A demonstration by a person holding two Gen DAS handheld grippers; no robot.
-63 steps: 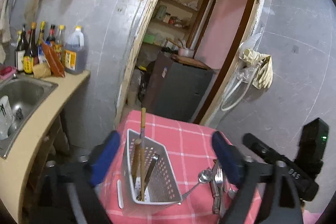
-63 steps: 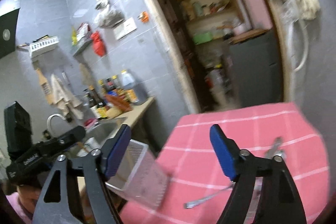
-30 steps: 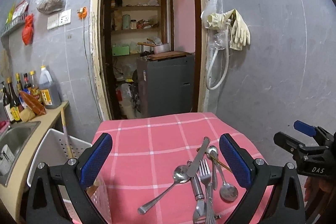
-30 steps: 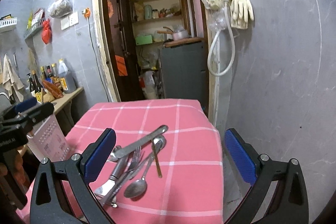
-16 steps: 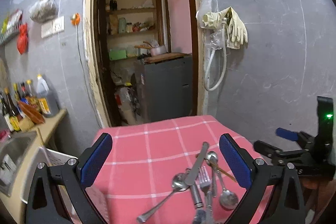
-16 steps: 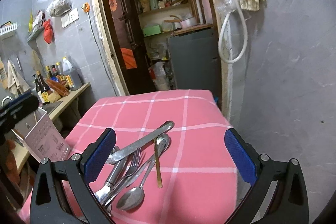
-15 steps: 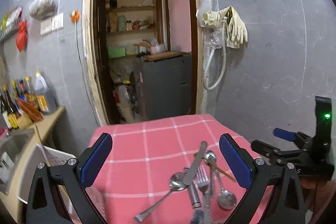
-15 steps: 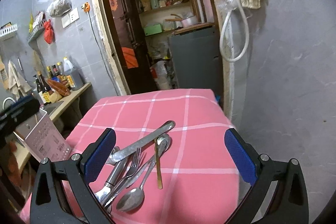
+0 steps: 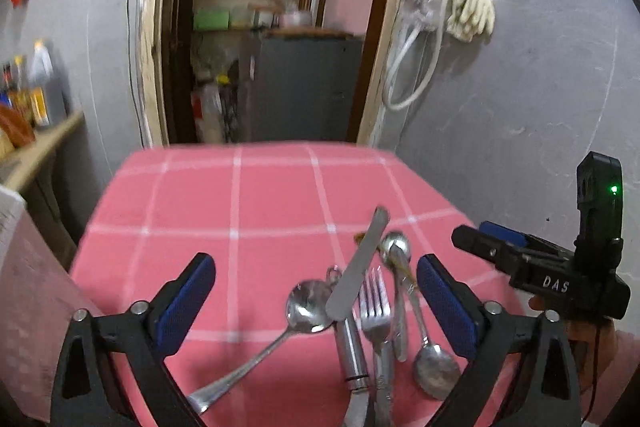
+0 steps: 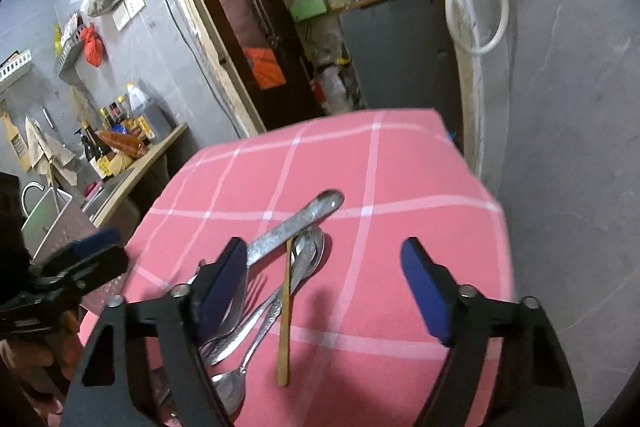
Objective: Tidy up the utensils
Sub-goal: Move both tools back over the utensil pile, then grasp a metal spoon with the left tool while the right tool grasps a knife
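A heap of metal cutlery is seen on a pink checked tablecloth (image 9: pixel 240 211), which serves here as the landmark. A knife (image 9: pixel 357 269) is laid slantwise across a spoon (image 9: pixel 308 305), a fork (image 9: pixel 376 311) just beside it. A wooden chopstick (image 10: pixel 285 311) rests at the heap's right edge. The left gripper (image 9: pixel 316 297) is held low over the cloth, jaws wide, nothing between them. The right gripper (image 10: pixel 322 289) is aimed at the chopstick, its jaws just narrowed around it but not yet pressing, probably to lift it alone. A white basket (image 10: pixel 56 223) stands off the cloth's left edge
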